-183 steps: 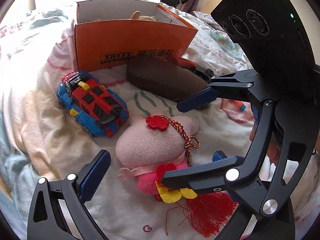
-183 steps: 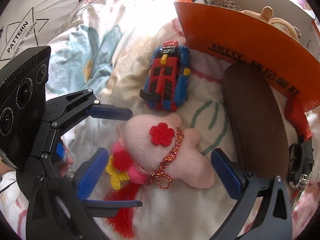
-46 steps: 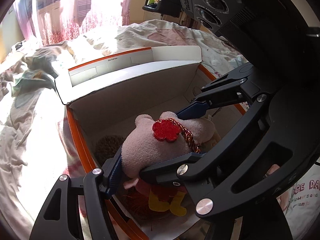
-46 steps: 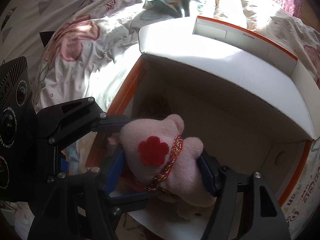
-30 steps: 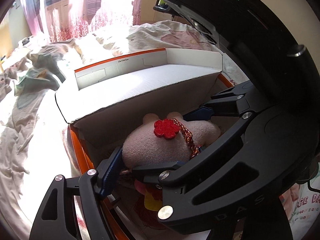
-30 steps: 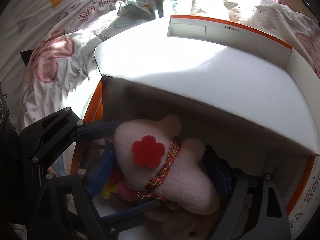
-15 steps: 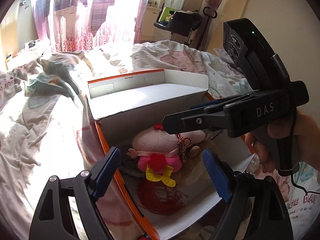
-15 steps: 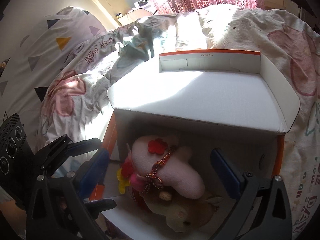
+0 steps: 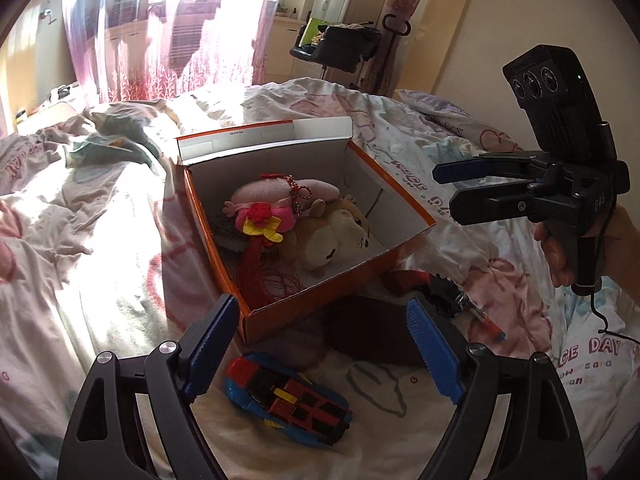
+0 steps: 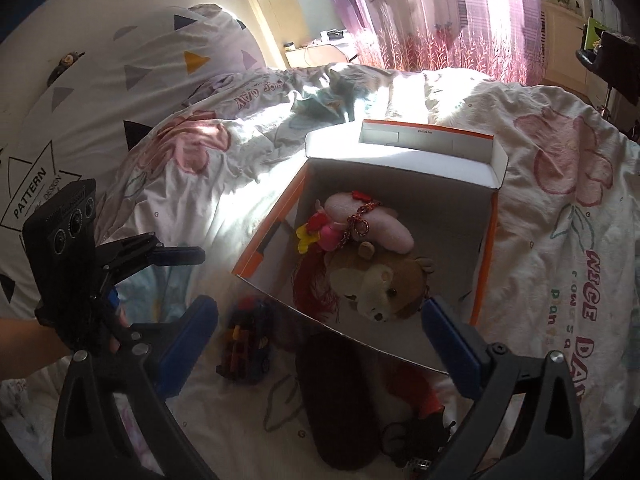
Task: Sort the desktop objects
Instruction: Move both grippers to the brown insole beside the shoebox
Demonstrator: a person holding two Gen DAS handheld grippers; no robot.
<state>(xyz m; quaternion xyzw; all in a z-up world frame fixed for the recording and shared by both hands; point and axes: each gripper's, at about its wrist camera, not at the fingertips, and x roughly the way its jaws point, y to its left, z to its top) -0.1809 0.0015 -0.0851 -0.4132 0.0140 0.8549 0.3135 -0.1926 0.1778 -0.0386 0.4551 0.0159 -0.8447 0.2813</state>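
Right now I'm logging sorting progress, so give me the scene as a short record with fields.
container: orange box, lid open, on the bed
inside box: pink plush charm resting on a brown plush animal
outside box: toy car, dark brown case, red-handled tool, all on the blanket in front of the box
left hand-held gripper: open, empty
right hand-held gripper: open, empty

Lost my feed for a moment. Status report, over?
Left gripper and right gripper both open, empty. Pink plush charm with red tassel inside orange cardboard box, on brown plush bear. Red-and-blue toy car on bedspread, nothing blocking it.
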